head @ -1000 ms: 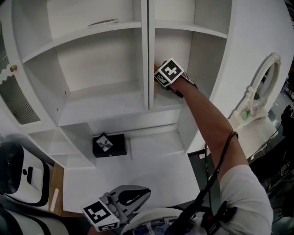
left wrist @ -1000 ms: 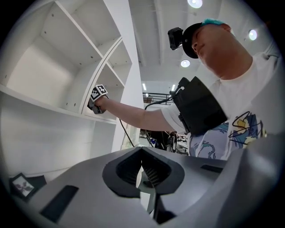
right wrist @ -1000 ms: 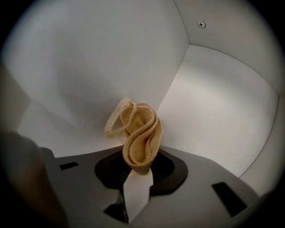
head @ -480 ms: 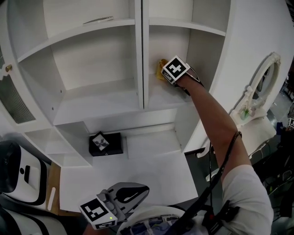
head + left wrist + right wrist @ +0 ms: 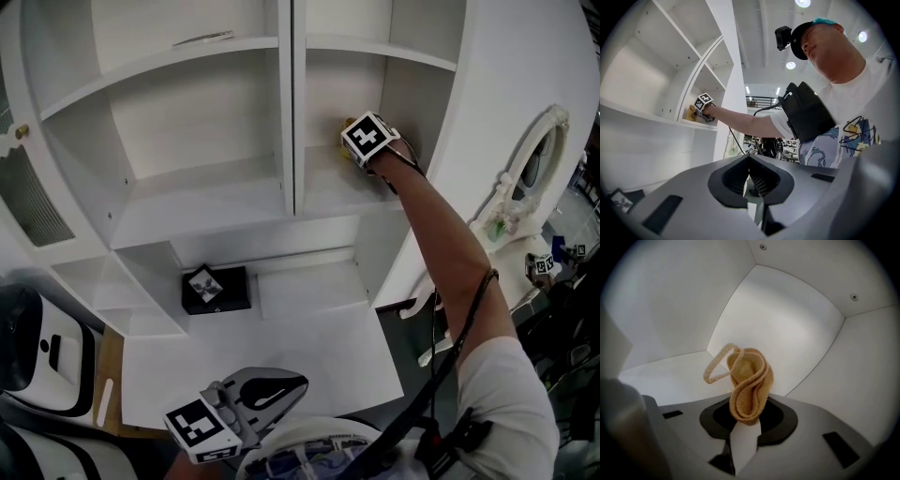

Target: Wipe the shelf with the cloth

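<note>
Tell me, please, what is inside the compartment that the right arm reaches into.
The right claw, shut on a yellow cloth, between bare white walls. The arm hides part of the shelf floor.

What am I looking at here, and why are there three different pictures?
No robot here: a person holds a two-jaw gripper in each hand. The head view comes from a camera on the person's head, looking down at a white cabinet. The other two come from cameras riding on the grippers. The right gripper reaches into the cabinet's right compartment, jaws closed on a yellow cloth, at the shelf. The left gripper hangs low near the person's body, jaws together, empty. A small black box sits on the countertop below.
</note>
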Demonstrator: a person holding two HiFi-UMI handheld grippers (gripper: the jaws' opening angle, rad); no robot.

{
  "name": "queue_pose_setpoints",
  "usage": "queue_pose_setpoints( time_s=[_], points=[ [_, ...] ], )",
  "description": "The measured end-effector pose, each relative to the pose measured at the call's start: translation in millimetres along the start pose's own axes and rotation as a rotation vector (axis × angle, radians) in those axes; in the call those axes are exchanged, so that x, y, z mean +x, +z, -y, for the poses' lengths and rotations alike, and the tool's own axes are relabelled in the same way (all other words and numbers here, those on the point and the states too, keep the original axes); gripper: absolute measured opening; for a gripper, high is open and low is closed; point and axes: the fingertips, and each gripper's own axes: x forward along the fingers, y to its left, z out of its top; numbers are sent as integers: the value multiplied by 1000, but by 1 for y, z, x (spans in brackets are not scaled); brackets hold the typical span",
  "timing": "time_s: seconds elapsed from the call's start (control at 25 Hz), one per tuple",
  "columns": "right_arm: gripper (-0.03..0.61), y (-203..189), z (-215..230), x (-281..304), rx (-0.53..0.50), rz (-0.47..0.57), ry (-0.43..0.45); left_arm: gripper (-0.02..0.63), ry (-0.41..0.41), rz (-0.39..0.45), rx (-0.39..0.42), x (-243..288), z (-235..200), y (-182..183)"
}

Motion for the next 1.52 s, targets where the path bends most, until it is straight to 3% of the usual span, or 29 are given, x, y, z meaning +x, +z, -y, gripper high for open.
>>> queue_pose_setpoints(
  time_s=[0.12,0.44,0.68,1.0,1.52],
  points=[
    [103,14,-7,-14,52,73,33,14,6,3,-2,-6,3,0],
    [103,56,-66,-42,114,217,232,14,25,11,4,-21,12,-1],
    [103,68,-109,-45,84,214,326,14,39,13,7,-29,16,-5],
    [103,50,-91,-32,44,156,250,14,34,20,-5,-36,14,-6],
    [103,-11,-22,-31,-98,-50,-27,14,-35,25,-6,-28,11,-7]
  ],
)
